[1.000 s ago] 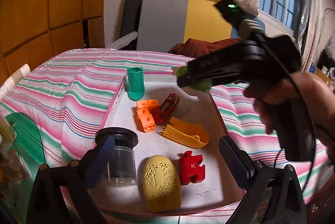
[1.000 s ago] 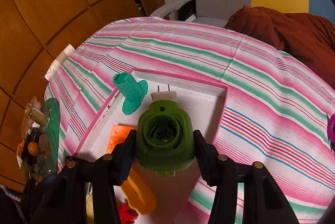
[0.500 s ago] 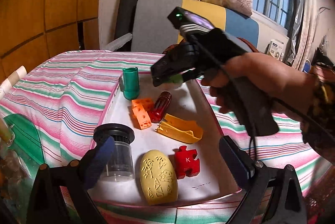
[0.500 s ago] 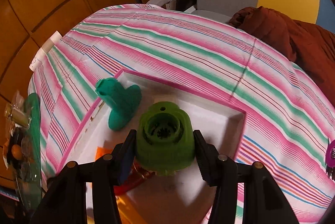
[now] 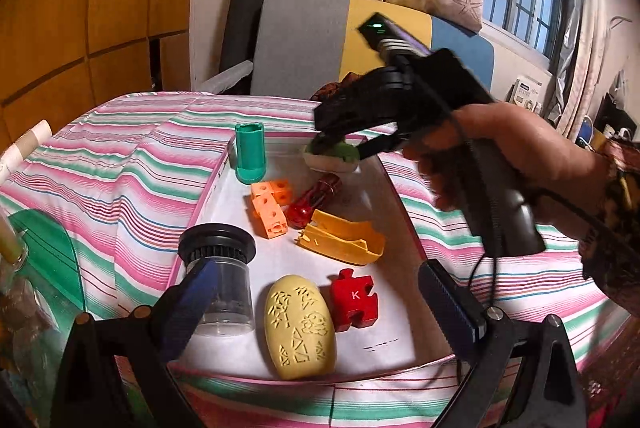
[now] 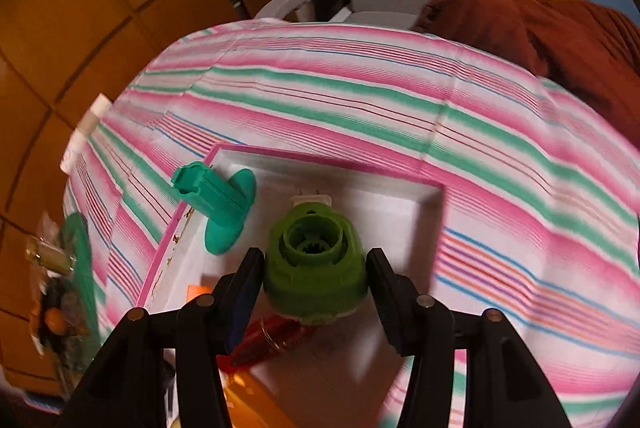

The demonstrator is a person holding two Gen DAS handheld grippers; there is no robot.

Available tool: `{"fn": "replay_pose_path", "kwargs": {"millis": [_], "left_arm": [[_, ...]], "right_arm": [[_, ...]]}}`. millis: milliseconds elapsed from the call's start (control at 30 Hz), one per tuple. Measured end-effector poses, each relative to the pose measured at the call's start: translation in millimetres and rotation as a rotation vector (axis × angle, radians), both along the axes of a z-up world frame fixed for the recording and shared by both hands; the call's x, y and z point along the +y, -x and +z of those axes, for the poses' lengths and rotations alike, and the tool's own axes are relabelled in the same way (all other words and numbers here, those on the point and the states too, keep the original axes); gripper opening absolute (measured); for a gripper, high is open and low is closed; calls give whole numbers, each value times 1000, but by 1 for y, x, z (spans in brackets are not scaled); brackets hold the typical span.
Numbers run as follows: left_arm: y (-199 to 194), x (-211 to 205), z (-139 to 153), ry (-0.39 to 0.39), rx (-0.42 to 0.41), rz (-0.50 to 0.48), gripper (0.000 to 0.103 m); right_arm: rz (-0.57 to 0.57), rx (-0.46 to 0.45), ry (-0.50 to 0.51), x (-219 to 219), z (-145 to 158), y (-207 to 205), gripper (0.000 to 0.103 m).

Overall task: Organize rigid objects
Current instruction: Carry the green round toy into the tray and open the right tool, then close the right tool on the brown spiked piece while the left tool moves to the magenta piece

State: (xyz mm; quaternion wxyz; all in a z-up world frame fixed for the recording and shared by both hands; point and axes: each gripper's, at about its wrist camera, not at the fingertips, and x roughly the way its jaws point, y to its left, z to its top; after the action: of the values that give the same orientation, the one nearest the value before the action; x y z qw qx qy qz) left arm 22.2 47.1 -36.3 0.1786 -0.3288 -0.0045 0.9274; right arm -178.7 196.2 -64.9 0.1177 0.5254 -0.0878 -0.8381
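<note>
Now we lower the green plug-in device (image 6: 315, 270), clamped between our right gripper (image 6: 316, 278) fingers, toward the tray (image 6: 404, 200) corner ahead of them, and releasing comes next; the left gripper (image 5: 316, 304) gapes empty

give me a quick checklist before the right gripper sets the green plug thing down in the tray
1. Grip: right gripper jaws clamp the green plug-in device on both sides: ok.
2. Over the white tray, near its far end: ok.
3. Clear of the teal holder: ok.
4. Red cylinder lies just below the device: not ok, may be in the way.
5. Device touching the tray floor: cannot tell.
6. Left gripper open, clear of the drop spot: ok.
</note>
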Motion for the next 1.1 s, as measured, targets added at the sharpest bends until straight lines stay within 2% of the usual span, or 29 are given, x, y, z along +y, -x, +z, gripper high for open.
{"fn": "replay_pose_path", "kwargs": {"millis": [100, 167, 267, 333, 400, 500, 567, 633, 733, 933, 1100], "left_arm": [[-2, 1, 1, -6, 4, 2, 101], [-3, 1, 1, -6, 2, 2, 101], [-4, 2, 1, -5, -1, 0, 101], [-5, 2, 2, 2, 1, 2, 101], [-5, 2, 2, 7, 2, 3, 101], [-6, 1, 3, 11, 4, 13, 101], [-6, 0, 3, 12, 0, 14, 101], [-6, 0, 3, 16, 2, 20, 101], [-6, 2, 2, 21, -8, 17, 101], [-5, 13, -1, 33, -41, 3, 101], [-8, 24, -4, 41, -66, -15, 101]], "right_arm": [[-2, 38, 15, 11, 9, -14, 52], [25, 45, 22, 9, 13, -20, 38], [80, 34, -47, -6, 11, -23, 35], [112, 76, -142, -22, 11, -24, 34], [140, 95, -184, -33, 8, -21, 33], [144, 106, -166, -41, 7, -12, 33], [148, 95, -82, -38, 7, -7, 33], [103, 93, 14, -27, 12, -8, 33], [78, 118, 81, -15, 23, -18, 33], [68, 136, -30, 11, 30, -49, 34], [20, 104, -68, 48, 23, -74, 34]]}}
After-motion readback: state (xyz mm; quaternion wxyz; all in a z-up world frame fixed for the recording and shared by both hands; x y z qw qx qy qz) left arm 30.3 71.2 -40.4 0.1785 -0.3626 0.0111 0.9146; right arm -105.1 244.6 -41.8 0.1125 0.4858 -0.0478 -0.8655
